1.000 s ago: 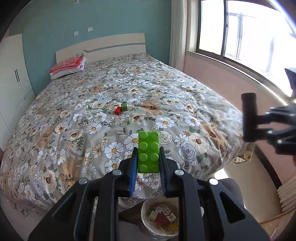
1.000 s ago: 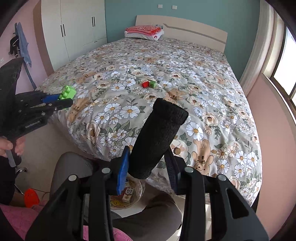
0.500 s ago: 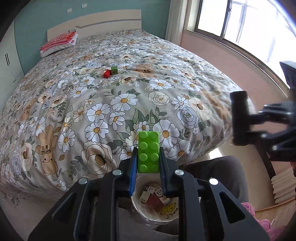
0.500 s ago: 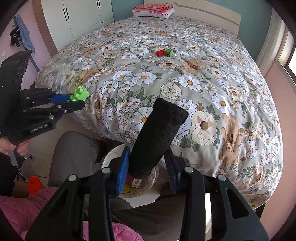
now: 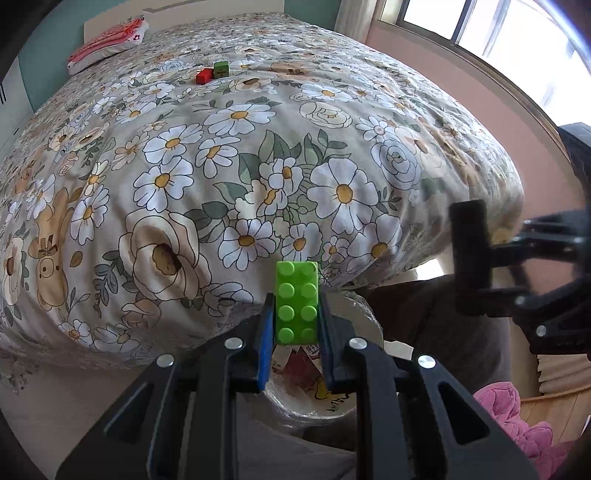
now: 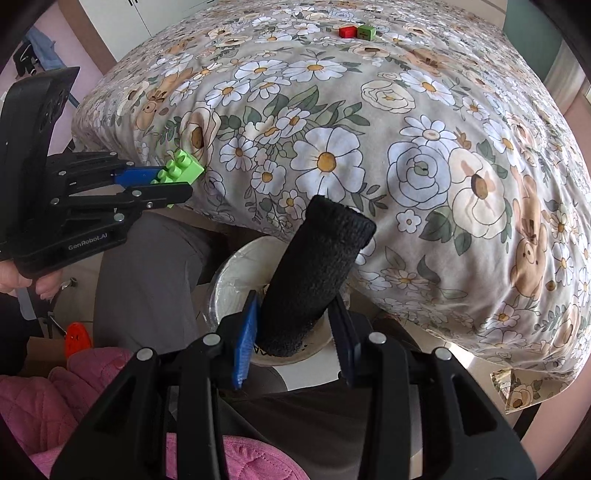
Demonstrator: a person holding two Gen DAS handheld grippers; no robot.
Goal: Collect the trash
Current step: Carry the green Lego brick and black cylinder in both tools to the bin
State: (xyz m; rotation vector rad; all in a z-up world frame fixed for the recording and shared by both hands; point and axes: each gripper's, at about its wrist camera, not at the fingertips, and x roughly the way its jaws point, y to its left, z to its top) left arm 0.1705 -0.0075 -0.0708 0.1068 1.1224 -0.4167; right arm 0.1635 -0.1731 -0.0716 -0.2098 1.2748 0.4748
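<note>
My left gripper [image 5: 296,317] is shut on a green toy brick [image 5: 297,301] and holds it just above a white trash bin [image 5: 364,314] with packets inside. My right gripper [image 6: 295,321] is shut on a black sock-like tube [image 6: 317,273], tilted above the same bin [image 6: 236,262]. The left gripper with the green brick [image 6: 181,170] also shows in the right wrist view at the left. The black tube [image 5: 471,254] shows at the right of the left wrist view. A red cube [image 5: 202,76] and a green cube [image 5: 221,69] lie on the bed.
The floral bedspread [image 5: 258,147] fills the view just beyond the bin. Grey trouser legs [image 6: 147,280] flank the bin. A pink quilted garment [image 6: 74,387] lies below. A red pillow [image 5: 110,37] lies at the head of the bed. A window [image 5: 480,22] is at the right.
Both grippers have tilted down and moved closer to the bed's edge and the bin. The bin has risen in both views. Both grips are unchanged.
</note>
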